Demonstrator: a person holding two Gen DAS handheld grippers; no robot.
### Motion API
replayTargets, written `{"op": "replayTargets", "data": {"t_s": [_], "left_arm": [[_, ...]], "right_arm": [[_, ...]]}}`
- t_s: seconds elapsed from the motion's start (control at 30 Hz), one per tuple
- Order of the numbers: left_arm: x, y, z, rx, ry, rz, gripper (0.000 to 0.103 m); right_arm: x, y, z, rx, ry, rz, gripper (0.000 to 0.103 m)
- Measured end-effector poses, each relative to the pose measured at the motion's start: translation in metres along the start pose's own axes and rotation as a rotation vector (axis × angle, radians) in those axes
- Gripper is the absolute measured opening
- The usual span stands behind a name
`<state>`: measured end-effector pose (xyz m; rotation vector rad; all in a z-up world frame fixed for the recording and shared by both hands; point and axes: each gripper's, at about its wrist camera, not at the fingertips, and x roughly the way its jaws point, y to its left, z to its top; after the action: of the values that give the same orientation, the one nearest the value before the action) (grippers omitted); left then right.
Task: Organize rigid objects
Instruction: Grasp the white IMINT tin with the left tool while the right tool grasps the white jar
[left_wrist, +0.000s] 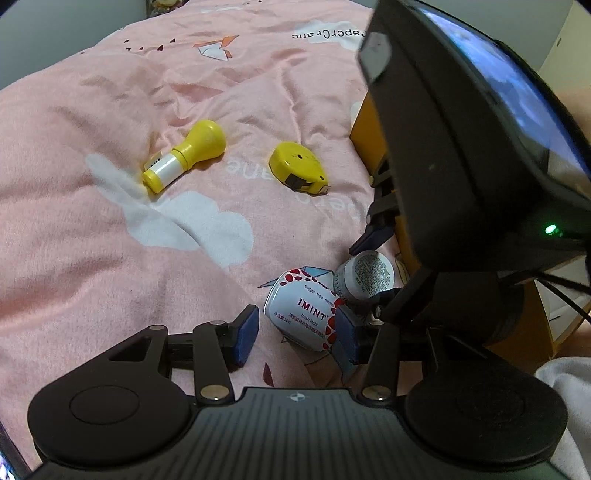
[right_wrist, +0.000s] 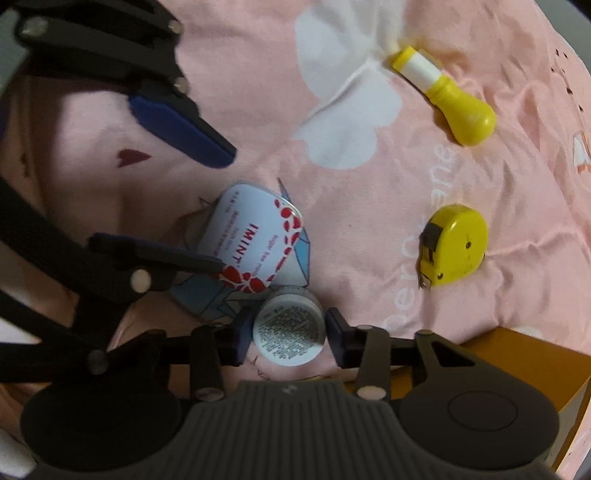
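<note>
Right gripper (right_wrist: 289, 332) fingers straddle the upended jar (right_wrist: 289, 334), left side touching, right side apart.

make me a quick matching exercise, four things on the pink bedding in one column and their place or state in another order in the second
Things:
1. mint tin
2. small round jar
3. tape measure
4. yellow bulb-shaped bottle

Places or states:
A. lying alone, black clip on its side
B. between the right gripper's fingers
C. flat, one finger of the left gripper over its red-patterned end
D. on its side, white band near the cap, on a white cloud print

Pairs: 1-C, 2-B, 3-A, 4-D
</note>
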<state>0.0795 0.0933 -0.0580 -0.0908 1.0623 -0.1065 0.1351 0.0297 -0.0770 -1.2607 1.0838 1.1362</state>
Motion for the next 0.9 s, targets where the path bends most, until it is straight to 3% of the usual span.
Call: {"op": "replayTargets", "data": {"t_s": [0.1, 0.3, 0.5, 0.7, 0.9], "left_arm": [[0.005, -0.001, 0.002, 0.001, 0.01, 0.0, 0.058], [0.019, -0.013, 0.011, 0.049, 0.034, 0.024, 0.073], [0.036, -0.013, 0.018, 0.024, 0.049, 0.022, 0.075], [0.042, 0.002, 0.02, -0.091, 0.047, -0.063, 0.067], [0.039, -0.005, 0.02, -0.111, 0.029, -0.081, 0.043]], "right_arm": [[-0.004, -0.005, -0.005, 0.029, -0.018, 0.007, 0.041], [-0.021, -0.013, -0.025, 0.042, -0.04, -0.02, 0.041], [-0.018, -0.023, -0.039, 0.056, -0.024, -0.032, 0.041], [-0.015, -0.022, -0.042, 0.065, -0.034, -0.032, 0.041], [-0.014, -0.019, -0.042, 0.09, -0.054, -0.024, 0.041]]}}
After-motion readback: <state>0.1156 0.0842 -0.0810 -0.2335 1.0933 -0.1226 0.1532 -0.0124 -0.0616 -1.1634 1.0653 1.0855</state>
